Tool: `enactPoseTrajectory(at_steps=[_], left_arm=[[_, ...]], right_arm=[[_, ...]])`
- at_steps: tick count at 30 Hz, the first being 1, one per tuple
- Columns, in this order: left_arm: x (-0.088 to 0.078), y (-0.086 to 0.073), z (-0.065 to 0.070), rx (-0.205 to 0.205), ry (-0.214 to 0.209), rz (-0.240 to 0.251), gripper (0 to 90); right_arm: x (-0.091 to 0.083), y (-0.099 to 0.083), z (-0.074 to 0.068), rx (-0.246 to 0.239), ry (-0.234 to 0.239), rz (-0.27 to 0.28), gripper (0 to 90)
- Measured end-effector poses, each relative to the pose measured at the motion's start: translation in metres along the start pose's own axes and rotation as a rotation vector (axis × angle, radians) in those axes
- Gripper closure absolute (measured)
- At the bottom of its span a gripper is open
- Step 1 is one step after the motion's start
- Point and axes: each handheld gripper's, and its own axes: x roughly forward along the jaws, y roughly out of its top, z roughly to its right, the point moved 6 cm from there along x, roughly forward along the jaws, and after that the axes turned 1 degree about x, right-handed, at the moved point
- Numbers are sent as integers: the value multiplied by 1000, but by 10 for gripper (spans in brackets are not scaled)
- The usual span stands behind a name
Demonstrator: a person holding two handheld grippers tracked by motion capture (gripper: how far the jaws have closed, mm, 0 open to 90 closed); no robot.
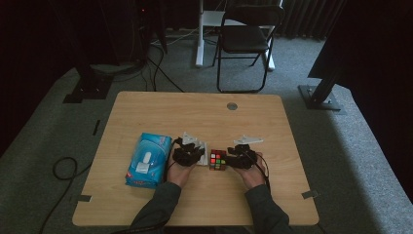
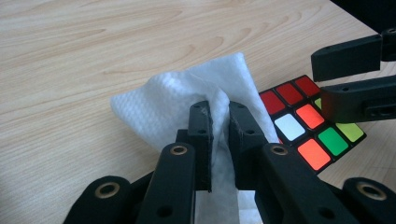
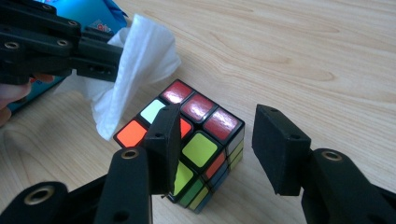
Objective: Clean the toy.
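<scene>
The left claw (image 2: 219, 135) pinches a white wipe (image 2: 187, 100) beside the puzzle cube (image 3: 187, 140) on the surface (image 1: 204, 117), while the right claw (image 3: 219, 149), not yet squeezing, must steady it for wiping.

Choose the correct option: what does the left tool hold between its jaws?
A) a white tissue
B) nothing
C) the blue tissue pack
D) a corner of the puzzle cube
A: in the left gripper view the left tool has its jaws pinched on a white tissue, while the puzzle cube sits beside it on the table.
</scene>
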Motion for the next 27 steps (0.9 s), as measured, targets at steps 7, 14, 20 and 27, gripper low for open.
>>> enactPoseTrajectory(at_steps=[7,14,20,27], left_arm=[[1,0,-2,-4,4,-3,813],[2,0,-1,-7,-1,-4,813],[6,0,4,1,-19,-11,814],[12,-1,11,14,-34,-24,817]], right_arm=[[-1,-1,-1,-3,14,-15,544],[-1,-1,-2,-10,13,-24,559],[1,0,0,-4,29,-10,626],[0,-2,-1,2,37,0,675]])
